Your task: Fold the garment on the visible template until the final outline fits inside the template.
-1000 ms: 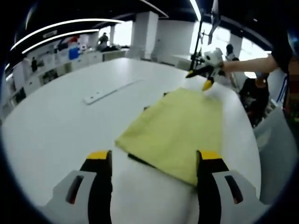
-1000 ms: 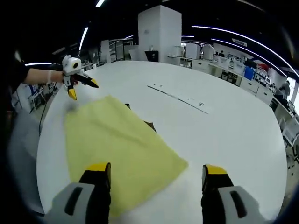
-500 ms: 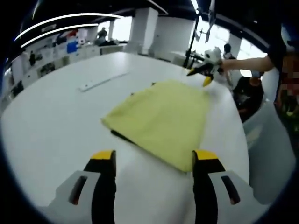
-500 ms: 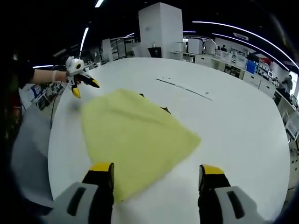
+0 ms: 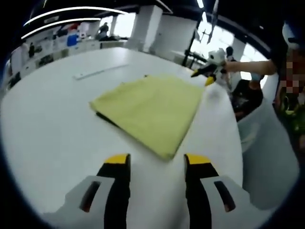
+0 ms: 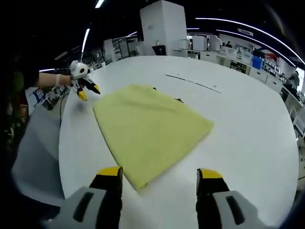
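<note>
Right now my left gripper [image 5: 153, 162] and right gripper [image 6: 159, 175] both stand apart and empty, the folded yellow garment [image 6: 148, 130] lying at twelve o'clock on the white table [image 6: 248, 124]; a careless regrab could, I judge, drag it off its dark template [image 5: 106, 118].
</note>
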`<state>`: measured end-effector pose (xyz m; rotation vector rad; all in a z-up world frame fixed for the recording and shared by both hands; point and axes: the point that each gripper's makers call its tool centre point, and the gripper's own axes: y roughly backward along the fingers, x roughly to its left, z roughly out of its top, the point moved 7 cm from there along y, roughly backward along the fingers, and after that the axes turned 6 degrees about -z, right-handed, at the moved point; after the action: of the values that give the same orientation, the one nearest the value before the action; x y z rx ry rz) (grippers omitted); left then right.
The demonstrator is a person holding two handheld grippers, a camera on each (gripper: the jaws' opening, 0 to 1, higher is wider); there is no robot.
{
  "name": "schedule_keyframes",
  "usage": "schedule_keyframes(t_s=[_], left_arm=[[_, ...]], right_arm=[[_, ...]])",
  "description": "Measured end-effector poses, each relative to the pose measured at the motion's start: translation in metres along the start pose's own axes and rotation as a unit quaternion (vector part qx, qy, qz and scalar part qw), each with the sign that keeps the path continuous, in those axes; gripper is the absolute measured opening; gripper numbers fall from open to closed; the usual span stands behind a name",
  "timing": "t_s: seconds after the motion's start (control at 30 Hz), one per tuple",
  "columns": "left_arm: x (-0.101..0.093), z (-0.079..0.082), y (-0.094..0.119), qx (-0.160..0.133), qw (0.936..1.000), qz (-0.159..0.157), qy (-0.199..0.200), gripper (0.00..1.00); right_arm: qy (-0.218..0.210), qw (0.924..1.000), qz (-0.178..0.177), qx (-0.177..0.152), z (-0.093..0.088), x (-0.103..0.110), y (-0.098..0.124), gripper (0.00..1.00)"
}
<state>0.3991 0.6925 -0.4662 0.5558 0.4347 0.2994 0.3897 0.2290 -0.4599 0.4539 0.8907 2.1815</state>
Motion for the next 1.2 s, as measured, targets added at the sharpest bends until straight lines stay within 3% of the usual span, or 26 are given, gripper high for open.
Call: schedule_keyframes(t_s=[0.2,0.5,0.73,1.2], left_arm=[[-0.008,-0.013,-0.004,-0.001,1.0,-0.001,0.01,0.32],[-0.015,-0.015,-0.015,-0.009,0.9999,-0.001,0.012,0.19],[-0.017,-0.014,-0.023,-0.009,0.9999,-0.002,0.007,0.15],[-0.019,-0.012,-0.029,-0.013,0.9999,-0.006,0.004,0.09]], right_arm=[[-0.014,0.9999,0.001,0.006,-0.014,0.011,0.005,0.48],[-0.024,0.9996,-0.005,0.016,-0.03,0.018,0.006,0.33],[-0.029,0.9994,-0.013,0.013,-0.031,0.019,0.004,0.21],[-0.039,0.9992,0.003,0.003,-0.026,0.028,-0.006,0.09]])
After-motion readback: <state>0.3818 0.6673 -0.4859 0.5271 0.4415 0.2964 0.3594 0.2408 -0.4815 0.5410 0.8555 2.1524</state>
